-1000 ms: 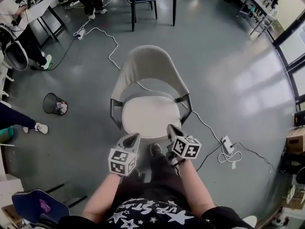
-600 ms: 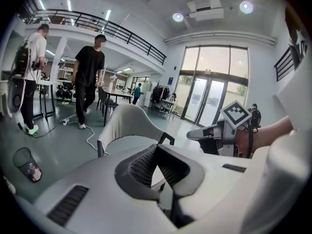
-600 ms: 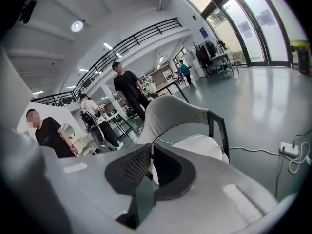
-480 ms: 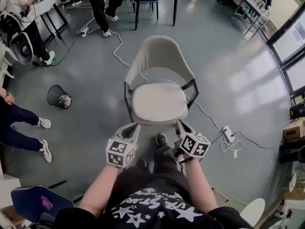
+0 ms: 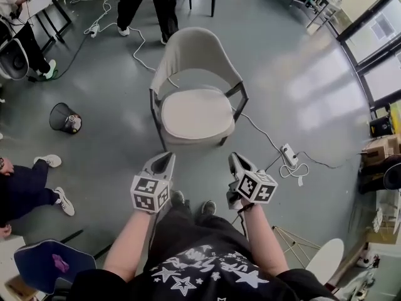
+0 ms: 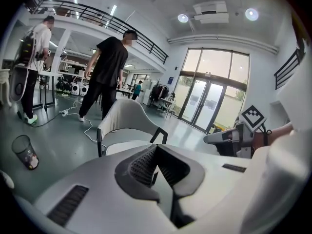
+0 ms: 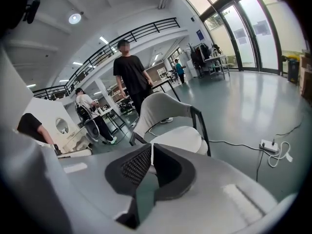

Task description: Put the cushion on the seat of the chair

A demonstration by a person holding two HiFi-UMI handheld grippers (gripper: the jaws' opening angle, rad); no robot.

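Head view: the chair's (image 5: 194, 52) rear legs are hidden under its seat, and the person's forearms (image 5: 128, 243) run out of sight behind the torso; the left gripper (image 5: 164, 160) and right gripper (image 5: 235, 158) are held side by side, angled forward and down, well apart from the chair; the pale, rounded cushion (image 5: 197, 113) lies flat on the seat.

Left gripper view: the gripper's own body covers the chair's legs and most of the cushion; its jaws meet at the tips, empty.

Right gripper view: the body hides the chair's feet; the jaws are closed together on nothing; the cushion (image 7: 180, 138) fills the seat as a thick off-white pad.
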